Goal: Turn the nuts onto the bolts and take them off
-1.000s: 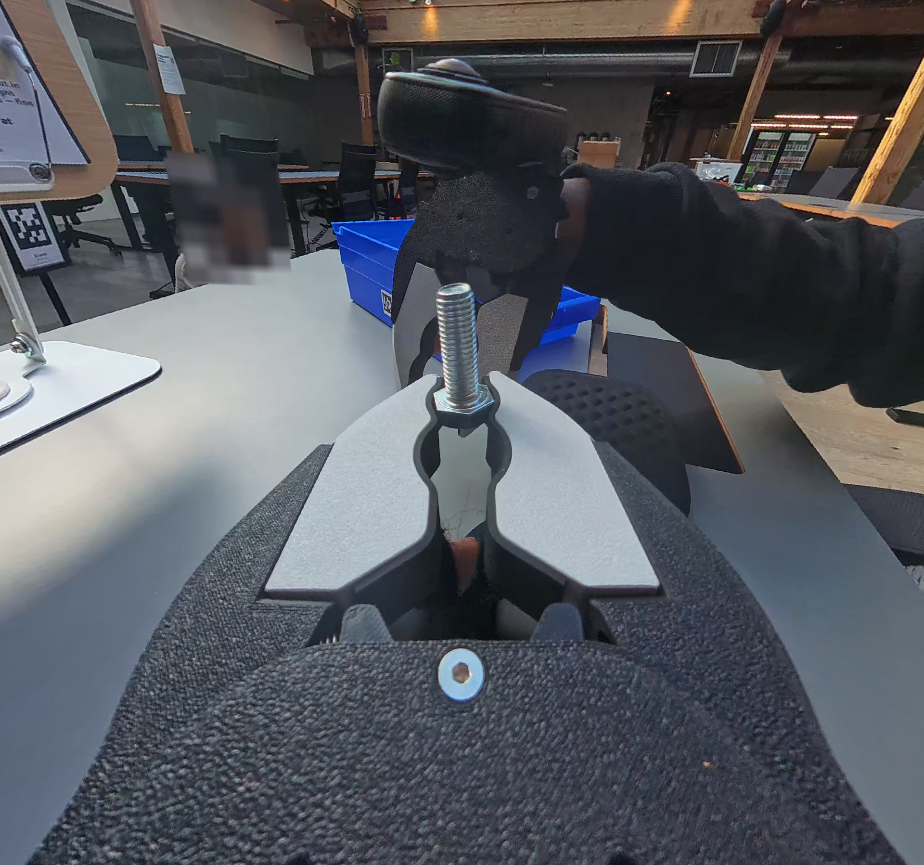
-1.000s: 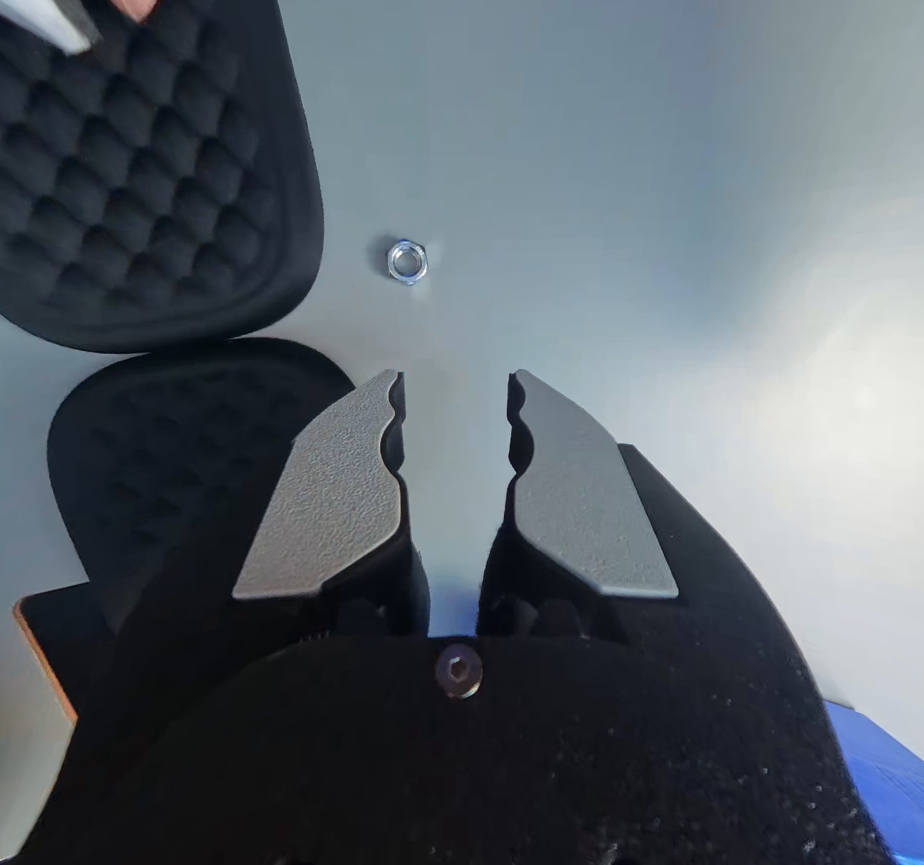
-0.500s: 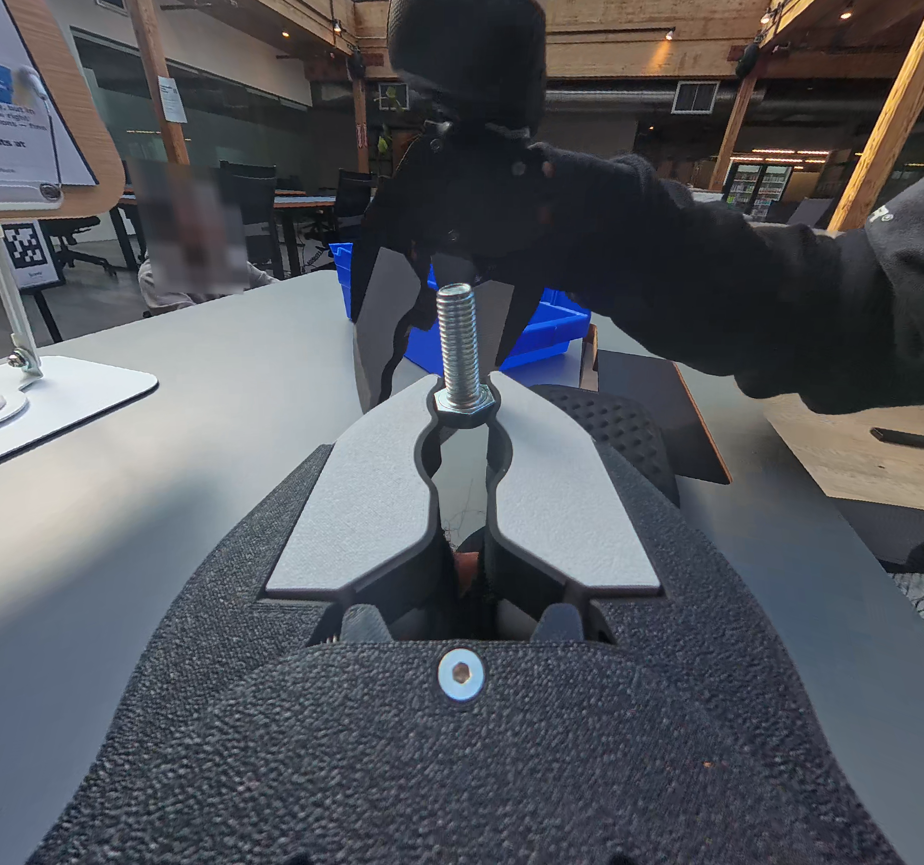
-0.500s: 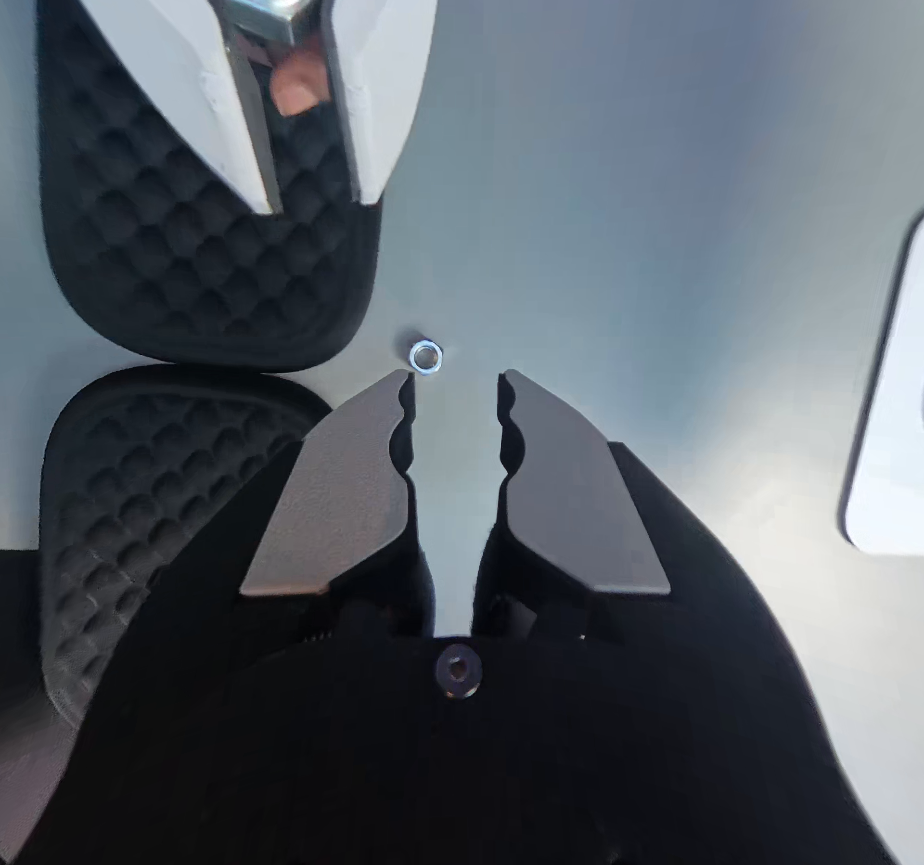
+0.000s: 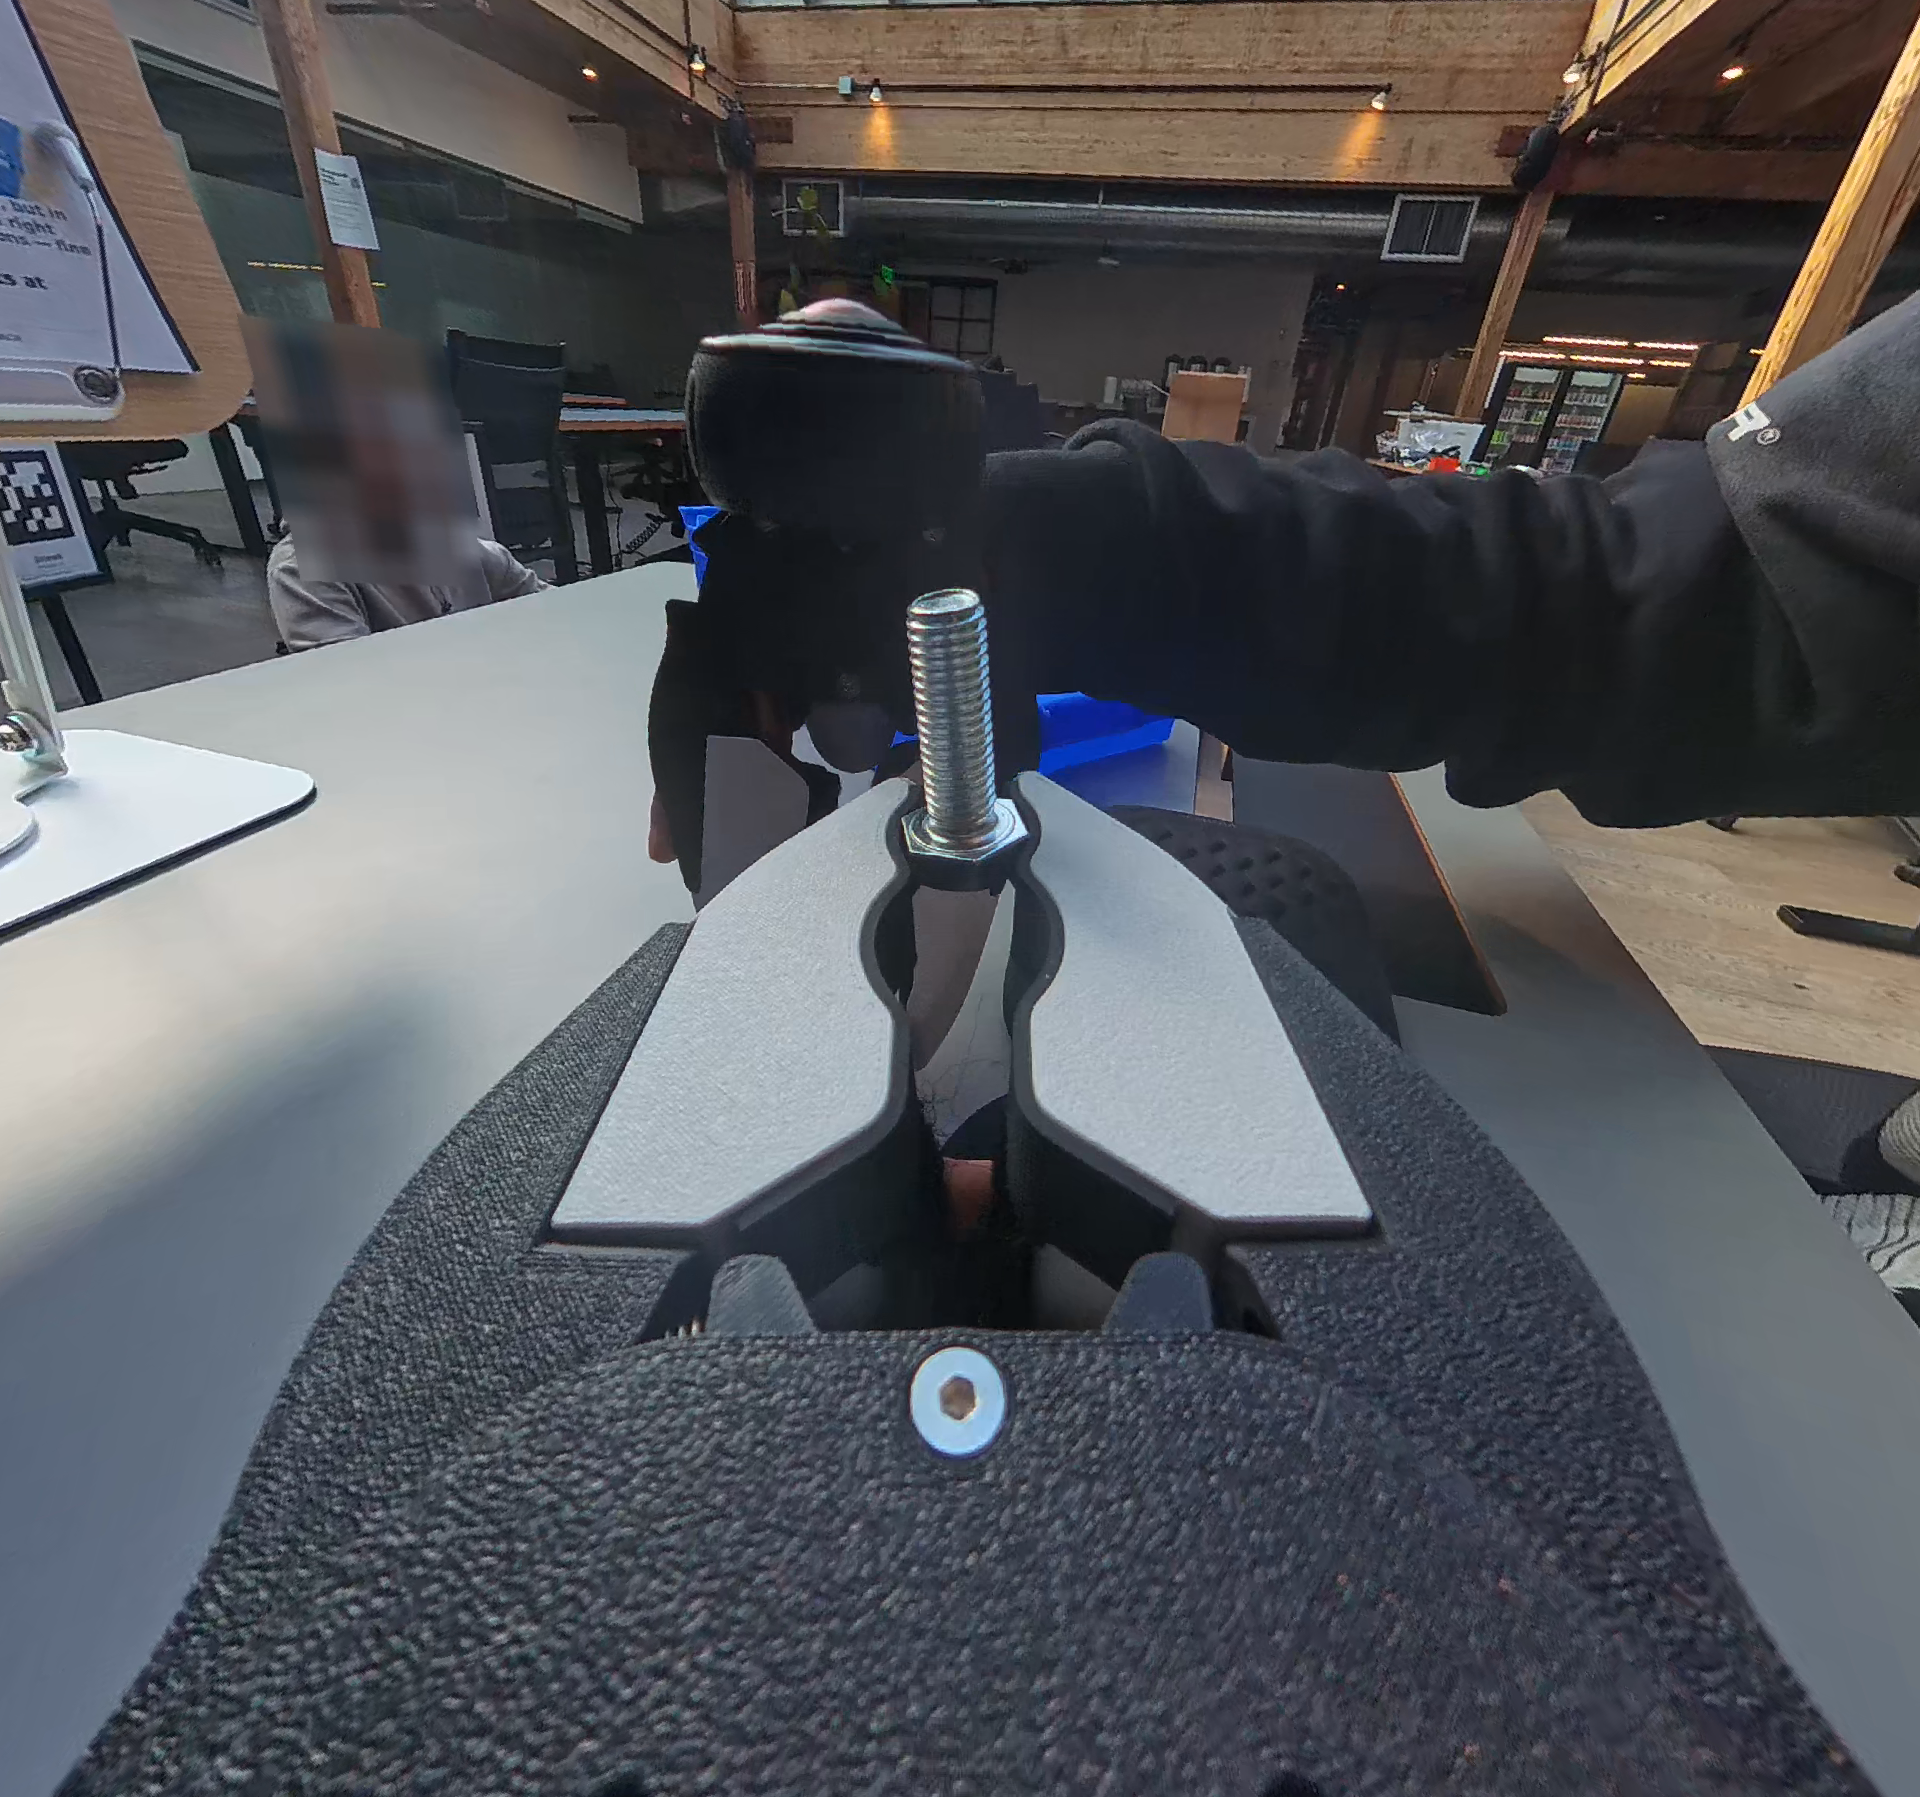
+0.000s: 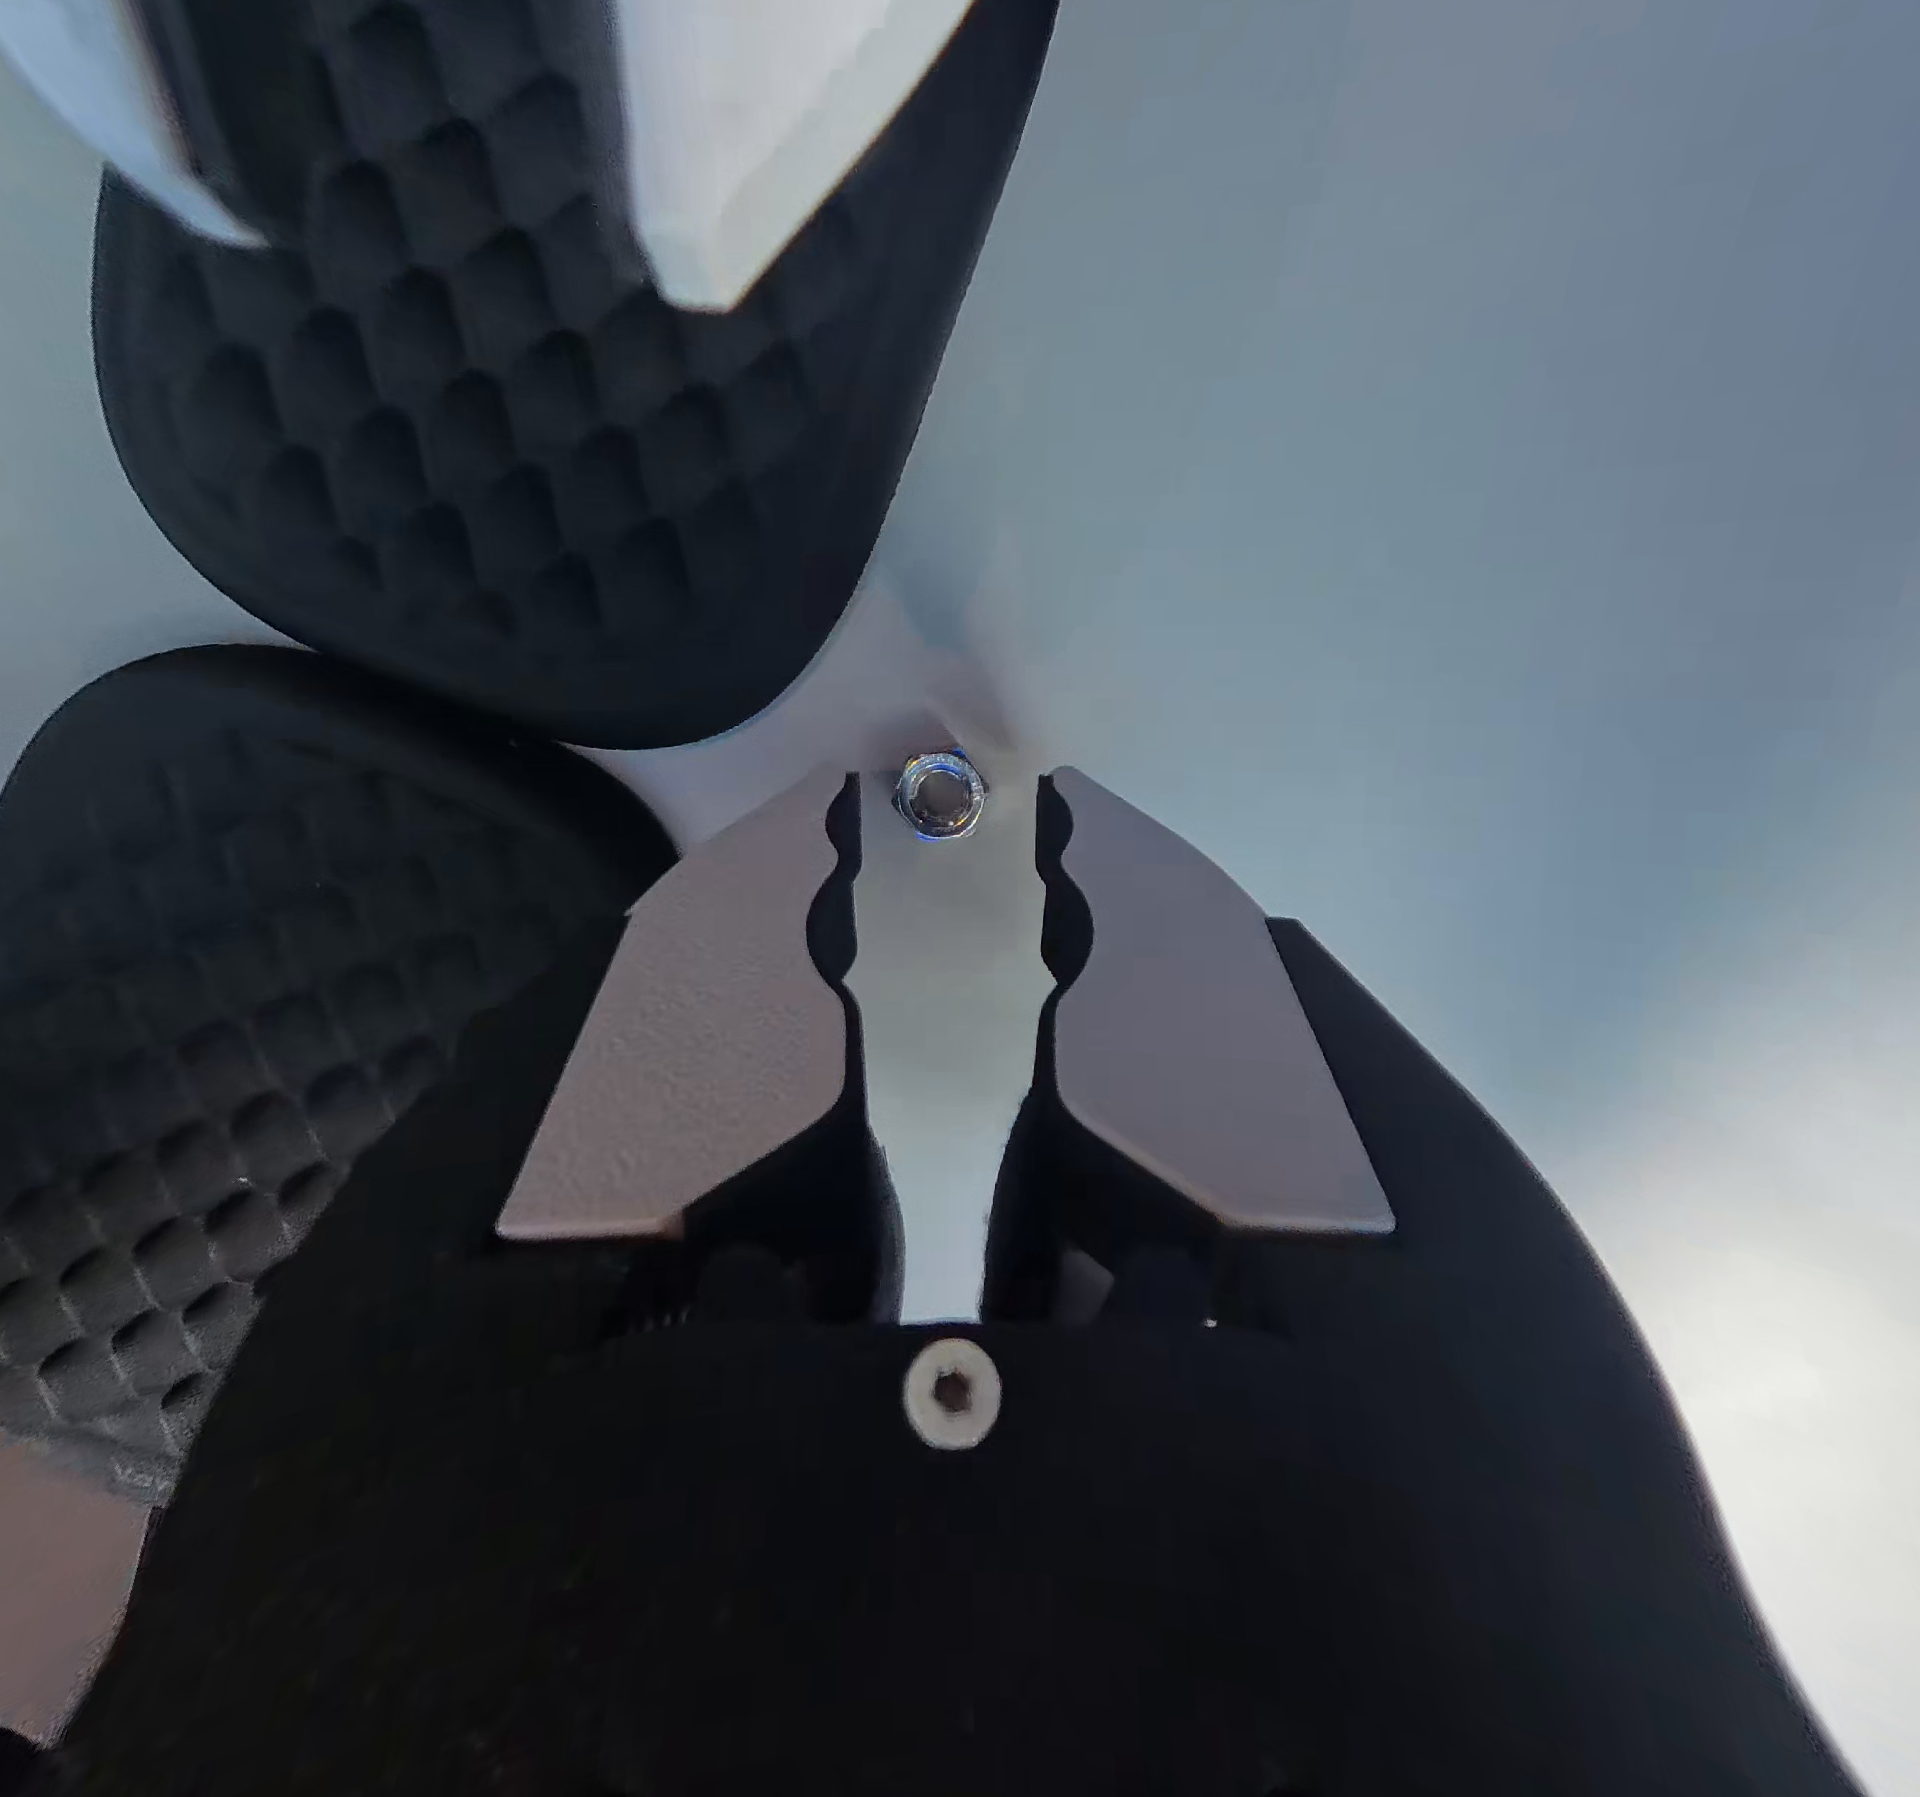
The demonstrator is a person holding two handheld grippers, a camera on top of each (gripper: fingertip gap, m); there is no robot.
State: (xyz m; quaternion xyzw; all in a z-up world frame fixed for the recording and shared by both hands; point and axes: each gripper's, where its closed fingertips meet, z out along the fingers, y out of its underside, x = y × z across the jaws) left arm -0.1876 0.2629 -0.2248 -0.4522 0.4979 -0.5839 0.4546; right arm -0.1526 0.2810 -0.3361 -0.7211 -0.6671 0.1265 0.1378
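The broad matte grey tabletop (image 5: 312, 968) fills both views. On it, at about two o'clock from the left gripper in the left wrist view, lies a black dimpled foam pad (image 5: 1278, 885), and beyond that a blue plastic bin (image 5: 1101, 724) shows partly, hidden behind the right gripper. At nine o'clock a white flat stand base (image 5: 135, 812) rests on the table.

The left gripper (image 5: 966, 838) has its grey jaws drawn in tight on the hex head of a silver threaded steel bolt (image 5: 948, 708), which stands upright, threads pointing to twelve o'clock.

The right gripper (image 6: 948, 797), held by a person's black sleeve (image 5: 1455, 604), points straight down at the table just behind the bolt. Its jaws stand partly apart, gripping nothing. Between its tips, nearer the left one, a small silver hex nut (image 6: 940, 799) lies flat on the tabletop, touching neither finger as far as the view shows.
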